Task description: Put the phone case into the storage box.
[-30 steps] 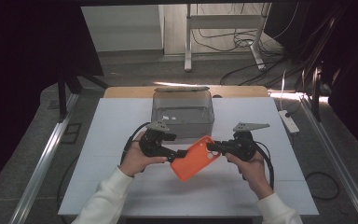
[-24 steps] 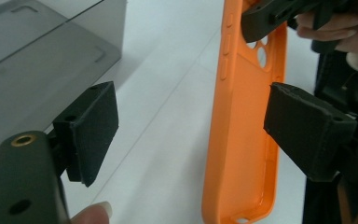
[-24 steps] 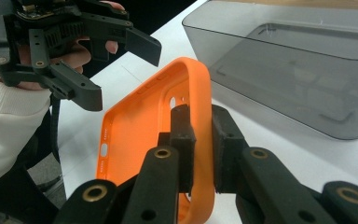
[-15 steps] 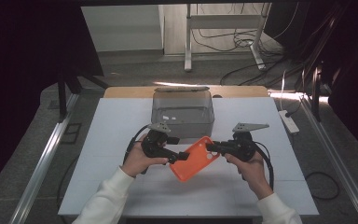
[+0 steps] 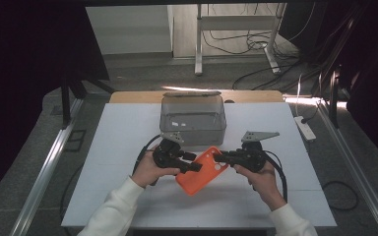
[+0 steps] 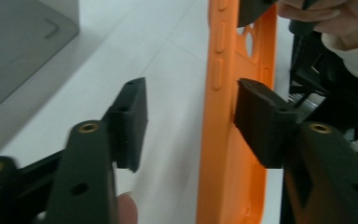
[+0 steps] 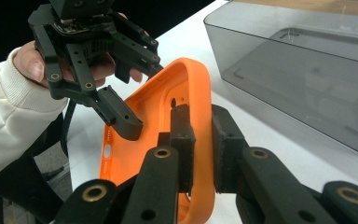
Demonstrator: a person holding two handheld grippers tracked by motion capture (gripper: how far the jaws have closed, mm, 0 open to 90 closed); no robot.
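Observation:
An orange phone case [image 5: 204, 172] hangs tilted above the white table, between the two grippers. My right gripper [image 7: 203, 116] is shut on the rim of the case [image 7: 158, 107] at its end near the camera hole. My left gripper [image 6: 191, 93] is open, its jaws straddling the case's long side [image 6: 223, 154] that carries the buttons; one jaw sits inside the shell, the other stands well clear outside. In the high view the left gripper [image 5: 194, 162] comes from the left and the right gripper [image 5: 219, 158] from the right.
A clear grey plastic box [image 5: 193, 118] stands just behind the grippers at the table's middle back, also seen as the box [image 7: 307, 70] close on the right. A white power strip [image 5: 305, 128] lies at the table's right edge. White table [image 5: 108, 162] spreads around both hands.
My left gripper has edged a little to the right, so its open jaws now straddle the case's side. The right gripper and the case have barely moved.

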